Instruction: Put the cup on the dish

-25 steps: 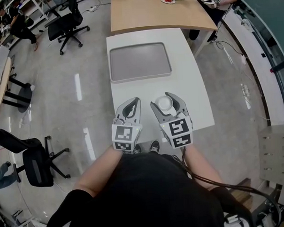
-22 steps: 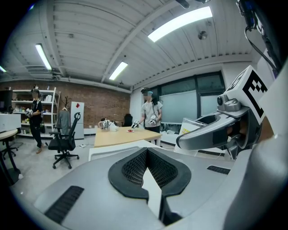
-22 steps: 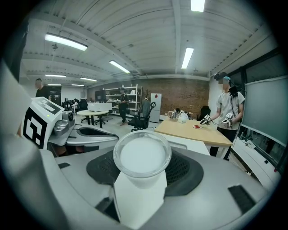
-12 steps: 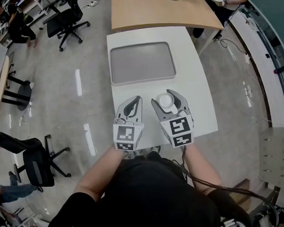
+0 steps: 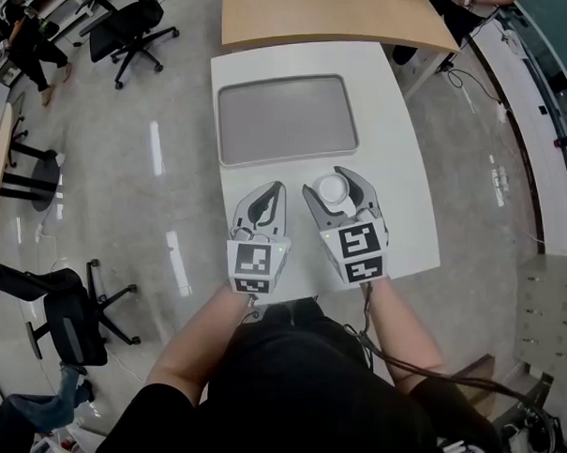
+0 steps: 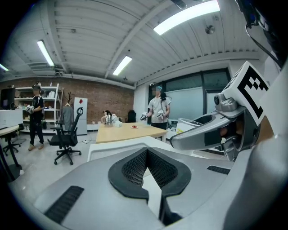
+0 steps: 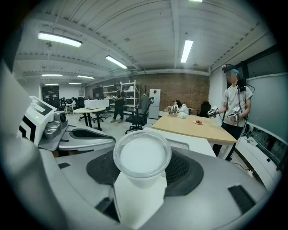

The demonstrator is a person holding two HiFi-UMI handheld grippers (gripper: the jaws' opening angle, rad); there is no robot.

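right gripper (image 5: 339,195): jaws closed round the cup (image 7: 141,155), clamping its wall just below the rim. It's upright with the mouth up, I'd guess so it can go down flat on its base.
left gripper (image 5: 264,205): jaws together with nothing in them, parked just beside the right one and not touching it. Looks like the spare hand for this job.
cup location: in the right jaws over the near half of the desk (image 5: 395,197), short of the dish. Can't tell if its base is resting on the desk or lifted.
dish (image 5: 286,119): shallow grey tray, bare, on the far half, pretty much straight ahead, so I figure a plain forward carry does it.
desk: white, smooth, nothing else on it.
room: open office with a shiny grey floor (image 5: 122,181), a wooden table (image 5: 321,17) butted against the far end, black office chairs (image 5: 130,30), brick back wall and strip lights. A person (image 7: 234,108) stands by the wooden table.
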